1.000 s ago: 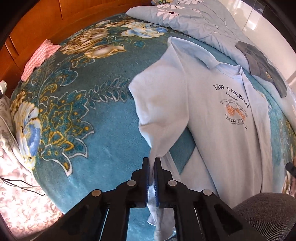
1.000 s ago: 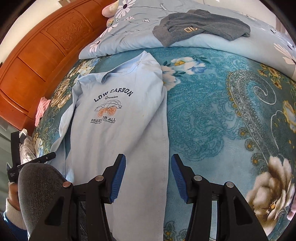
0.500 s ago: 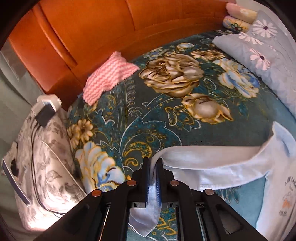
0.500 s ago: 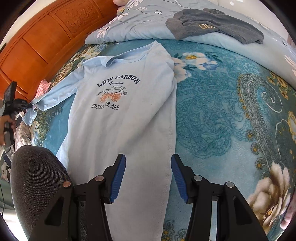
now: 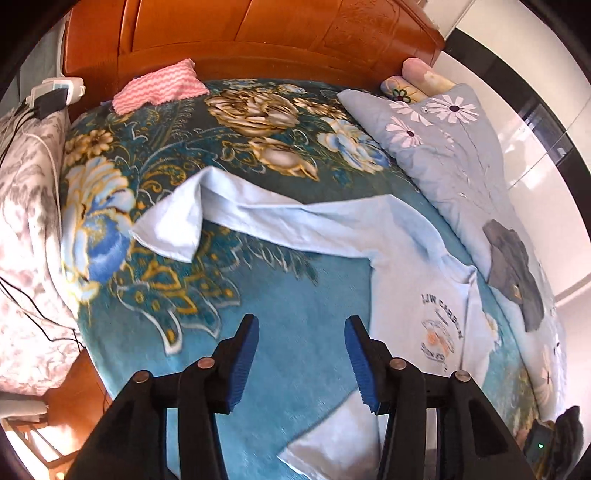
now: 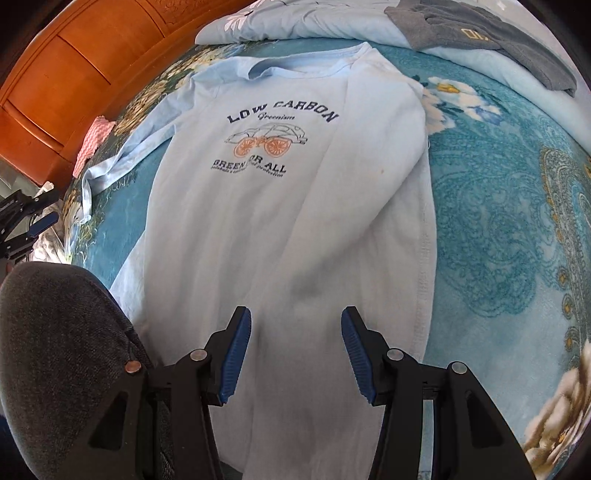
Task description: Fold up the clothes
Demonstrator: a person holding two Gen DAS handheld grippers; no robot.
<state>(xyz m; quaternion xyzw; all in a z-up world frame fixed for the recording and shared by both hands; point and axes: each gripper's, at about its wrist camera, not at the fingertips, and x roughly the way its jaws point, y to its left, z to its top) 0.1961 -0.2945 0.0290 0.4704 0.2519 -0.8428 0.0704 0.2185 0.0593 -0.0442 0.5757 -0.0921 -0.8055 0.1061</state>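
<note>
Spreading: we keep the shirt (image 6: 295, 221) flat, print up, for folding
Sleeve (image 5: 258, 218): stretched toward 10 o'clock
Left gripper (image 5: 299, 363): wide open, empty
Right gripper (image 6: 295, 356): wide open, empty

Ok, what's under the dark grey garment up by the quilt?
The grey garment lies on the pale blue daisy-print quilt, which is bunched along the floral blanket. Whatever is under that quilt is covered. The light blue shirt lies apart, flat on the blanket.

bright daylight, glare on the right wall, heavy fisheye bending at dark rims, perhaps slight motion blur.
</note>
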